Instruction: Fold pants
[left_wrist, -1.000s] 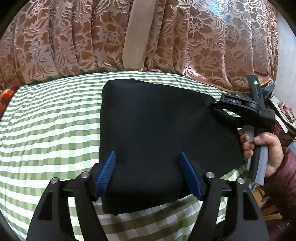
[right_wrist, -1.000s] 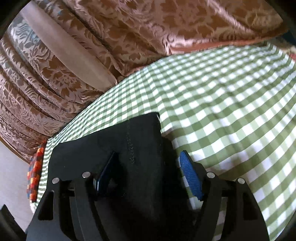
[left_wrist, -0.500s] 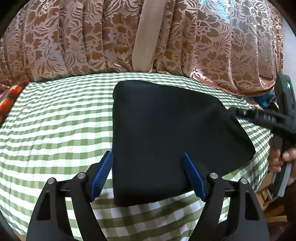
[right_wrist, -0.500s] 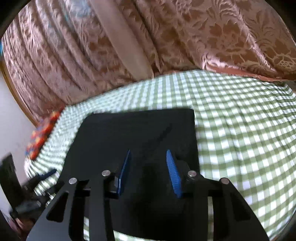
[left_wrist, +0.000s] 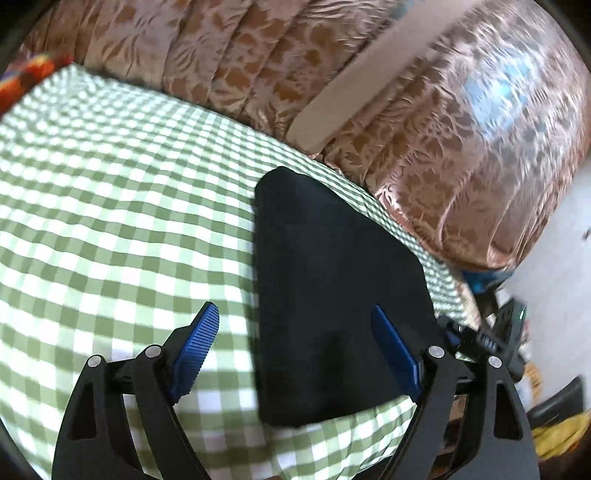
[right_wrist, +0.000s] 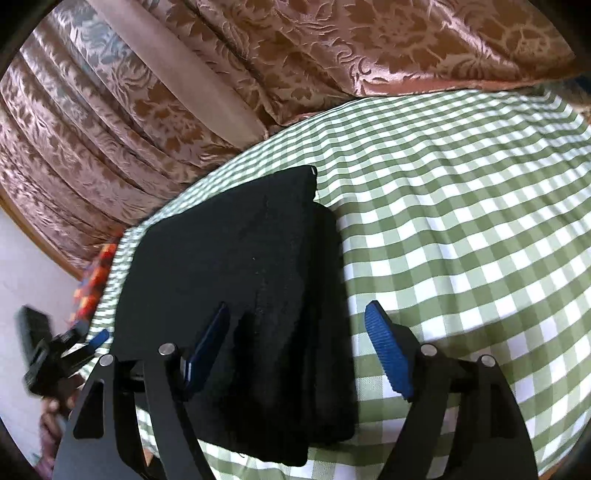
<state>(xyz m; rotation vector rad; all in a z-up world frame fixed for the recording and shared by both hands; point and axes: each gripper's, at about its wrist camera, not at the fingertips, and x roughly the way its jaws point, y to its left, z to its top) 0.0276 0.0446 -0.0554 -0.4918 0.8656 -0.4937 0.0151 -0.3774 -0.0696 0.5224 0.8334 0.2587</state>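
Right wrist view showed the pants (right_wrist: 236, 295) folded flat on the checked cloth (right_wrist: 461, 221); right gripper (right_wrist: 295, 350) and left gripper (left_wrist: 303, 350) spread apart, holding nothing, folding apparently complete.

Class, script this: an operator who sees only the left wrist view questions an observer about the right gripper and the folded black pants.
Operator: Is the right gripper gripping the pants?
Observer: No. The right gripper is open, with one finger over the pants and the other over the checked cloth.
Operator: What does the side of the fold look like?
Observer: In the right wrist view, stacked layers show along the side of the pants next to the bare cloth.
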